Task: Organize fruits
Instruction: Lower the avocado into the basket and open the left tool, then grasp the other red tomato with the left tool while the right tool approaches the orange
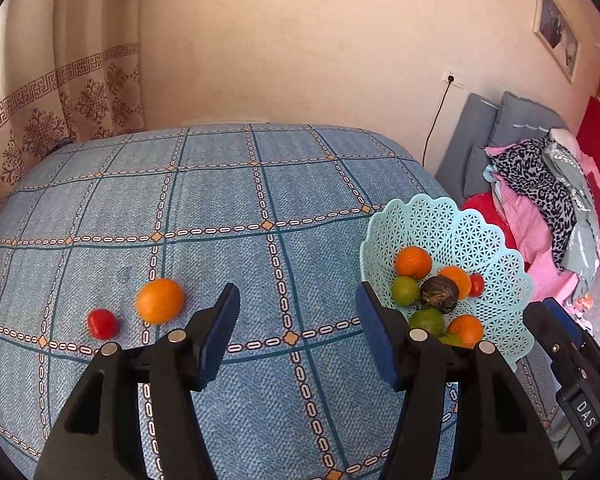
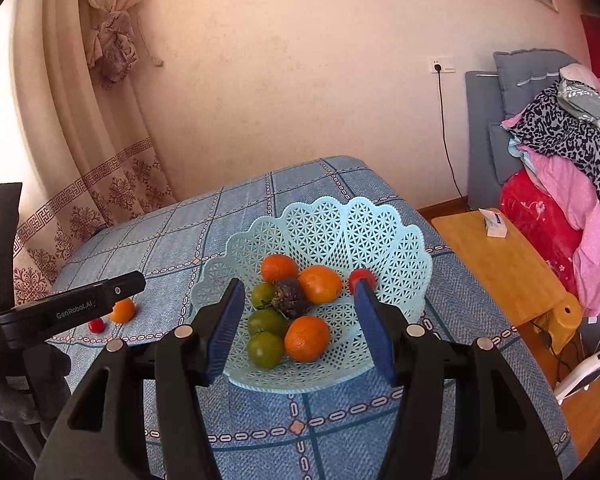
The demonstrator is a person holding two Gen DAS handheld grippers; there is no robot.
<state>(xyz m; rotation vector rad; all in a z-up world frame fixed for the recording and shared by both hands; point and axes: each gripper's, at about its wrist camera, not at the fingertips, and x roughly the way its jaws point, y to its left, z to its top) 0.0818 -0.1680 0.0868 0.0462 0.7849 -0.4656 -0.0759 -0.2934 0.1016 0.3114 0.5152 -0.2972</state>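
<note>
Hovering with jaws spread, the left gripper (image 1: 298, 312) and right gripper (image 2: 300, 300) flank a pale-blue lattice plastic basket (image 2: 380, 220) of oranges and green fruits on a blue checked tablecloth (image 1: 220, 200).

left gripper (image 1: 298, 312): jaws stood wide apart, nothing between the blue pads, held low and level, pointing forward | right gripper (image 2: 298, 304): jaws likewise spread wide, nothing gripped, tilted downward | left gripper body (image 2: 72, 308) showed at the left edge of the right wrist view, the two well apart
</note>
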